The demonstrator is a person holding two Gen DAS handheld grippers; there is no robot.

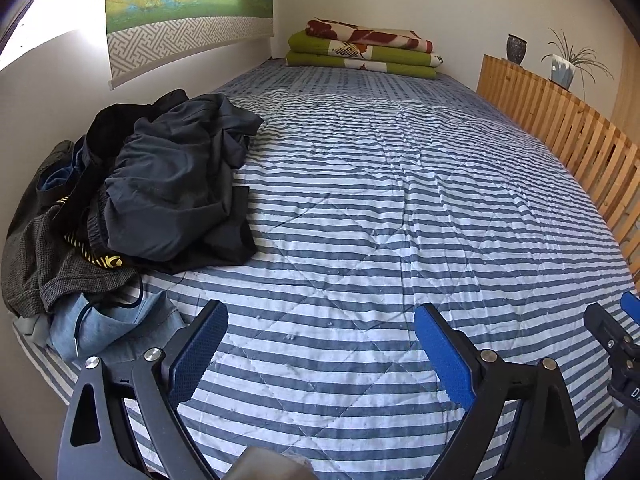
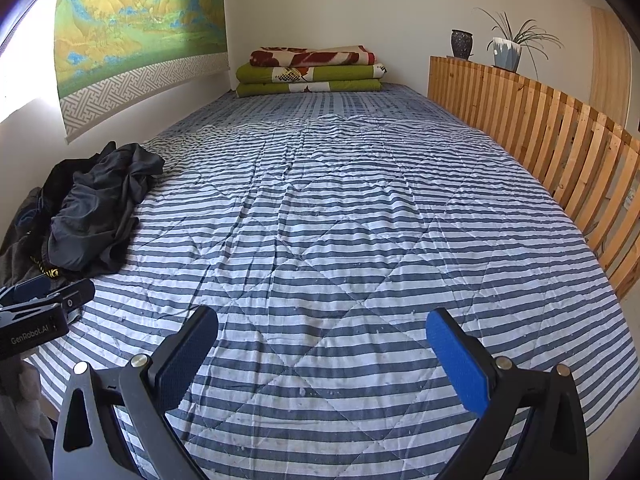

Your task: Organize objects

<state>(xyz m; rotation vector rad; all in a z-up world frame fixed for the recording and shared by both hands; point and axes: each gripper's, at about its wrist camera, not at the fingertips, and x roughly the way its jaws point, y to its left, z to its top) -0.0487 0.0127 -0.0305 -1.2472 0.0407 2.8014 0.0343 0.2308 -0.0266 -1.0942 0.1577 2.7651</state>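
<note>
A heap of rumpled clothes (image 1: 152, 200) lies unsorted at the wall-side edge of the striped bed (image 1: 380, 208), while the left gripper (image 1: 320, 344) and right gripper (image 2: 320, 344) hover above the quilt, jaws wide and empty; the tidying looks barely begun.

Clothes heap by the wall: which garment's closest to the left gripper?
The light-blue denim piece, at the heap's near end beside the left gripper; the others are dark.

The quilt (image 2: 340, 208) is striped blue-grey and white, and the clothes pile (image 1: 160, 184) is dark grey, black and pale denim blue. The folded blankets (image 1: 364, 50) are olive green under a red-and-cream one. The wall scroll (image 2: 140, 20) shows green, yellow and blue hills above a grey fret border.
</note>
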